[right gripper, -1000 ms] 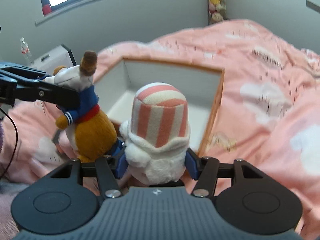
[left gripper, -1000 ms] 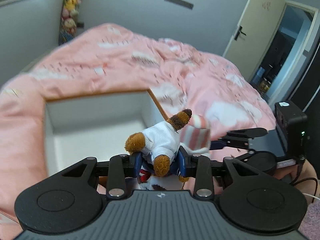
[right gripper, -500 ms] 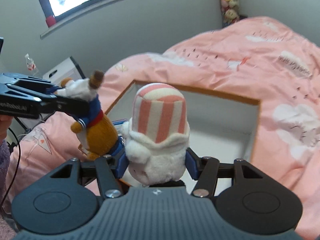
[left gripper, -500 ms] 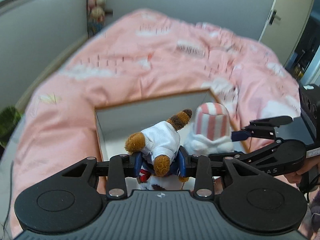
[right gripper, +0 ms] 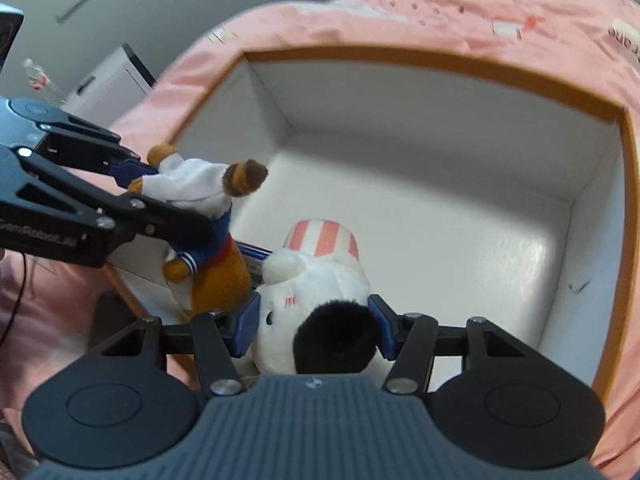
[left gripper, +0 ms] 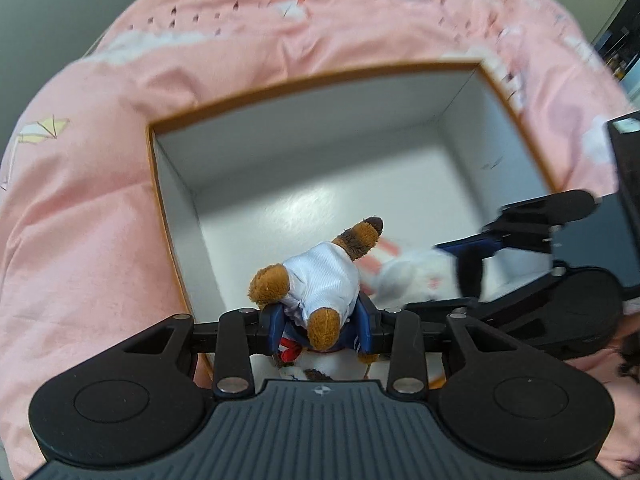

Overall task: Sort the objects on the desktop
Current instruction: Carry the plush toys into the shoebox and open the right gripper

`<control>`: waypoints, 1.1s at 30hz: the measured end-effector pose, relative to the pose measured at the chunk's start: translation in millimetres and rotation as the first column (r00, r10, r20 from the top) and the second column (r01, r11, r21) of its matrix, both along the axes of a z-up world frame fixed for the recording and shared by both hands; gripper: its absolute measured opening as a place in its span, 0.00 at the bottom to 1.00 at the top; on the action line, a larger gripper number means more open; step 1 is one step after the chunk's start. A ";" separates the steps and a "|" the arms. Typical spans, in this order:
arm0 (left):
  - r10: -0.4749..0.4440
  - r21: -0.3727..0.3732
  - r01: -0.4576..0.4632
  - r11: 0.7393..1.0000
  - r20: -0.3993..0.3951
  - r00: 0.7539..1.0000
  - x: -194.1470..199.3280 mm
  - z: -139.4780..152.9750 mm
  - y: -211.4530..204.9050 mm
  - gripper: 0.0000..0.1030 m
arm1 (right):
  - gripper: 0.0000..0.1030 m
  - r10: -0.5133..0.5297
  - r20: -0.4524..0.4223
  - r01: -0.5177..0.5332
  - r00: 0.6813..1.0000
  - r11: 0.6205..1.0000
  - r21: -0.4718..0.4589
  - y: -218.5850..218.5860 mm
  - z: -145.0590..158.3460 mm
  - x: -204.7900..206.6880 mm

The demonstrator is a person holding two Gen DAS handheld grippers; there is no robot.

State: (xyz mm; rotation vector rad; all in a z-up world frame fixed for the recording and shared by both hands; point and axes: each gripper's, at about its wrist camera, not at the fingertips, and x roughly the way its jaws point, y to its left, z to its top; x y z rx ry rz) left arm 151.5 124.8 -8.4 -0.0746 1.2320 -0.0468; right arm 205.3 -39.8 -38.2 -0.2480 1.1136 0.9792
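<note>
My left gripper (left gripper: 322, 328) is shut on a brown plush animal (left gripper: 320, 284) in a white shirt and blue sailor collar. The right wrist view shows the same brown plush animal (right gripper: 208, 220) and the left gripper (right gripper: 140, 184) at the left. My right gripper (right gripper: 314, 328) is shut on a white plush toy (right gripper: 316, 300) with a pink-striped hat and a black patch. From the left wrist camera, the white plush toy (left gripper: 404, 276) is blurred in the right gripper (left gripper: 460, 268). Both toys hang over the near corner of an open white box with an orange rim (left gripper: 312, 80), also seen as the box (right gripper: 440, 64).
The box sits on a bed under a pink patterned quilt (left gripper: 100, 140) that surrounds it on all sides. Its white floor (right gripper: 460, 256) holds nothing else. A white cabinet (right gripper: 116, 80) and a grey wall stand beyond the bed at the left.
Both grippers have moved forward and tipped downward with their toys, from beside the box to above its inside. The box now fills both views.
</note>
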 end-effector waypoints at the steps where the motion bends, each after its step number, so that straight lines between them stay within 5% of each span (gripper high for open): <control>1: 0.000 0.008 0.000 1.000 -0.012 1.000 2.8 -6.9 0.3 0.40 | 0.58 -0.006 -0.002 0.006 1.000 1.000 -0.017 2.3 -4.0 5.5; 8: 0.014 0.029 -0.013 1.000 -0.036 0.999 20.9 -26.1 -0.7 0.42 | 0.58 -0.083 -0.133 0.084 0.988 0.996 0.009 -9.1 -16.0 21.1; 16: 0.003 0.064 0.003 0.998 -0.091 0.996 30.9 -45.9 -0.6 0.43 | 0.57 -0.117 -0.169 0.121 0.979 0.992 0.019 3.8 -19.3 19.1; 21: -0.007 0.034 0.008 0.999 -0.043 0.999 21.5 -32.9 5.4 0.46 | 0.57 -0.103 -0.173 0.107 0.980 0.994 0.012 6.8 -18.6 18.4; 25: 0.016 -0.001 -0.016 1.000 0.006 1.000 10.0 -14.9 13.5 0.63 | 0.57 -0.099 -0.170 0.102 0.980 0.995 0.012 9.4 -17.4 16.3; 33: 0.053 -0.034 -0.050 0.998 0.109 0.993 -16.1 16.7 16.6 0.62 | 0.57 -0.062 -0.138 0.060 0.988 0.998 -0.017 33.1 -17.0 6.0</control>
